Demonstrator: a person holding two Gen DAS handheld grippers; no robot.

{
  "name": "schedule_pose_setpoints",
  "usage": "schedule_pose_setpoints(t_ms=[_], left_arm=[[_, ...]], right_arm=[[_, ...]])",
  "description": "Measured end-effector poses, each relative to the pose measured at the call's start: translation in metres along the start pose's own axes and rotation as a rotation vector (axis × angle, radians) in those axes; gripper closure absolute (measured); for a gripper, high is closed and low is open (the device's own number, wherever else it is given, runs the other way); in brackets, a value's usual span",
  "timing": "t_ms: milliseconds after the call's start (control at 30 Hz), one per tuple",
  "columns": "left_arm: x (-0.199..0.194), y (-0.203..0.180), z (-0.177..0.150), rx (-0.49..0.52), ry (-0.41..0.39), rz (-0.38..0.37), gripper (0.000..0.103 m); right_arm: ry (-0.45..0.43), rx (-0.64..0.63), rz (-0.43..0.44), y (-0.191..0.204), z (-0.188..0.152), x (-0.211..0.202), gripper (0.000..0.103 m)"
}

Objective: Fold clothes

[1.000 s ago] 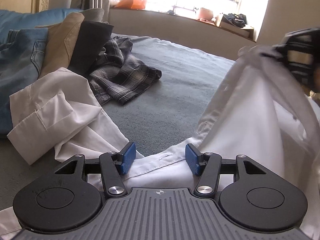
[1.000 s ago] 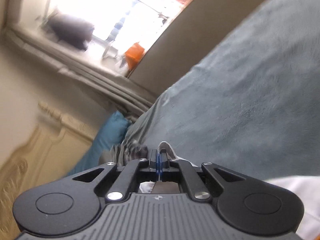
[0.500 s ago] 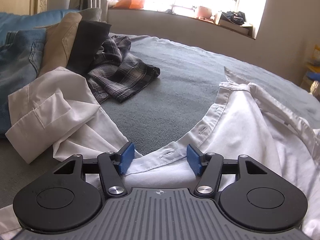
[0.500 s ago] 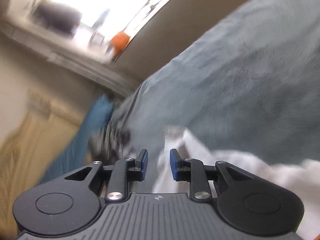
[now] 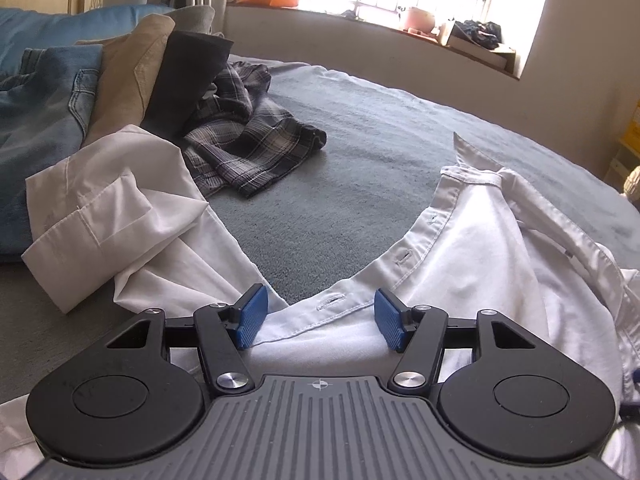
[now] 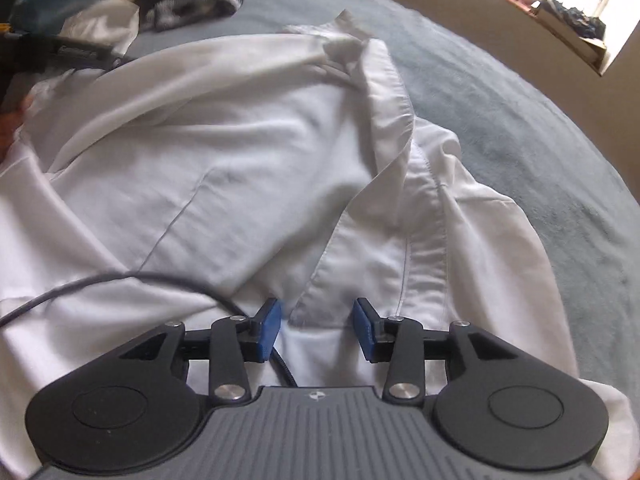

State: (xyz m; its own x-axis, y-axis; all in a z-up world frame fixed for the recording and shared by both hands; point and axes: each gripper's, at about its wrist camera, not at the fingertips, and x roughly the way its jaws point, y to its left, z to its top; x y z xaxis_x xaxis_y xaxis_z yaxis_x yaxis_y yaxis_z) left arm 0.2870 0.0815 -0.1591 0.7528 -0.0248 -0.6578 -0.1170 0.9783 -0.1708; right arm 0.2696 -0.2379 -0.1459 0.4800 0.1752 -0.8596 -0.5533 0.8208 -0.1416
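Observation:
A white shirt (image 5: 480, 264) lies spread and rumpled on the grey-blue bedspread (image 5: 380, 140), collar tip (image 5: 460, 148) toward the window. Its cuffed sleeve (image 5: 100, 220) is bunched at the left. My left gripper (image 5: 320, 318) is open low over the buttonhole placket (image 5: 332, 300), which lies between the blue pads without being pinched. In the right wrist view the same shirt (image 6: 240, 152) fills the frame. My right gripper (image 6: 318, 328) hovers over a front edge of it, jaws opening, pads clear of the cloth. A black cable (image 6: 120, 280) trails across the shirt.
At the left a pile leans against a blue pillow (image 5: 60, 28): jeans (image 5: 48, 120), a tan garment (image 5: 128, 76) and a dark one (image 5: 184, 80). A plaid shirt (image 5: 248, 144) lies crumpled beside them. A cluttered window sill (image 5: 460, 32) runs behind the bed.
My right gripper went from shut on a raised part of the white shirt to open, and swung round to look down on it. The shirt's collar side dropped onto the bed. The left gripper stayed put.

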Motion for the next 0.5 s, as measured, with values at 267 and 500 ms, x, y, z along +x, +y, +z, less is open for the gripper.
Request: schedule_pose_setpoints(t_ms=[267,500], left_arm=[[-0.003,-0.002,0.000,0.002,0.003,0.012,0.044],[-0.003,-0.003,-0.001,0.003,0.004,0.017,0.044]], right_arm=[[-0.040,0.367,0.085,-0.057,-0.002,-0.005,0.099],[-0.277,0.605,0.050,-0.125,0.014,-0.055,0.100]])
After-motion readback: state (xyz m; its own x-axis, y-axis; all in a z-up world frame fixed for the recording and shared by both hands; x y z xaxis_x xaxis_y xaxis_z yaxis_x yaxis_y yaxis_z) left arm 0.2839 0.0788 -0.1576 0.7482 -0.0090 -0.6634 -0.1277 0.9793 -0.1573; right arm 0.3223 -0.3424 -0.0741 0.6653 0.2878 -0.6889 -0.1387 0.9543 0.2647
